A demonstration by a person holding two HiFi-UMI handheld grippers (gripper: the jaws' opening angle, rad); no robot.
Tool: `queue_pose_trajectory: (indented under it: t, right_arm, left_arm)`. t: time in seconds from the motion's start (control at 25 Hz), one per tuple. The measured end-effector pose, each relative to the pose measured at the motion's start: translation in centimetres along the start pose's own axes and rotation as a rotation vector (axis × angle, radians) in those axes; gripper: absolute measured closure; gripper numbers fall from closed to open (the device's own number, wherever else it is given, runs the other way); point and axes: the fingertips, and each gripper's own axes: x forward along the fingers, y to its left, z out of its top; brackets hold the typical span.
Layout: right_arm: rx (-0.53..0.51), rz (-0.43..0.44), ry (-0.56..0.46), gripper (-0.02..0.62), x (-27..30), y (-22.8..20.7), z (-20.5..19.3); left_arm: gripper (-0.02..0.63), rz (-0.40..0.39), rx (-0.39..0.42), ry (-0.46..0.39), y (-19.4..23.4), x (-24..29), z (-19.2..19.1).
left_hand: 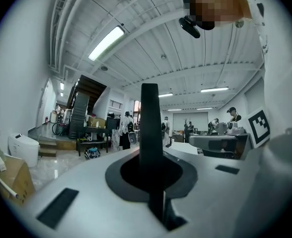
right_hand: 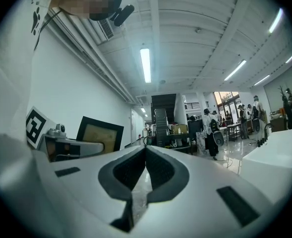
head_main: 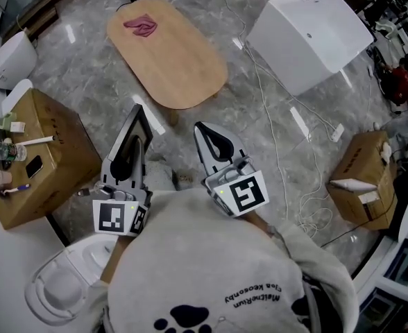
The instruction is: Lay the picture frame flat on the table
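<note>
**Operator:** State of the tongs?

**Technician:** The left gripper (head_main: 130,150) has its jaws almost together, clamped on the picture frame (left_hand: 149,119). The frame rises from between the pads as a dark upright bar (edge-on to that gripper's camera). The right gripper (head_main: 208,139) is closed pad to pad with nothing between the jaws; only floor shows past its tips.

**Operator:** Where is the frame relative to the tongs and the target?

**Technician:** It is directly ahead of the left gripper's tips, held upright, with its flat face running along the line that gripper points. The right gripper view shows its black border and tan panel just beyond the left gripper. The wooden table (head_main: 183,71) lies ahead of both grippers and well apart from them. Its long axis runs from near-right to far-left, and a pink item (head_main: 141,25) lies on the far end. The left hand carries the frame, so the move is judged to be its own. The right hand is just beside it, free to steady. The frame's face must go from vertical to level over the bare near end.

**Operator:** Containers?

**Technician:** A cardboard box (head_main: 44,151) stands left of the left gripper, closed, with small items on top. A second cardboard box (head_main: 362,179) is well to the right of the right gripper, with a white object on it. A white box (head_main: 308,37) stands ahead and to the right. No contents are visible in any of them.
</note>
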Motion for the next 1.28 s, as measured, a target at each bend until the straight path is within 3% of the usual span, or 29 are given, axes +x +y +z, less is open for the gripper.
queue_pose_trajectory:
  t: [0.72, 1.28]
  right_arm:
    - [0.006, -0.084, 0.006, 0.584, -1.3, -2.2, -0.5]
    - [0.005, -0.133, 0.015, 0.584, 2.1, -4.9, -0.5]
  left_arm:
    - [0.588, -0.098, -0.009, 0.033, -1.5, 2.2, -0.6]
    - [0.588, -0.141, -0.037, 0.044, 1.0, 7.2, -0.8]
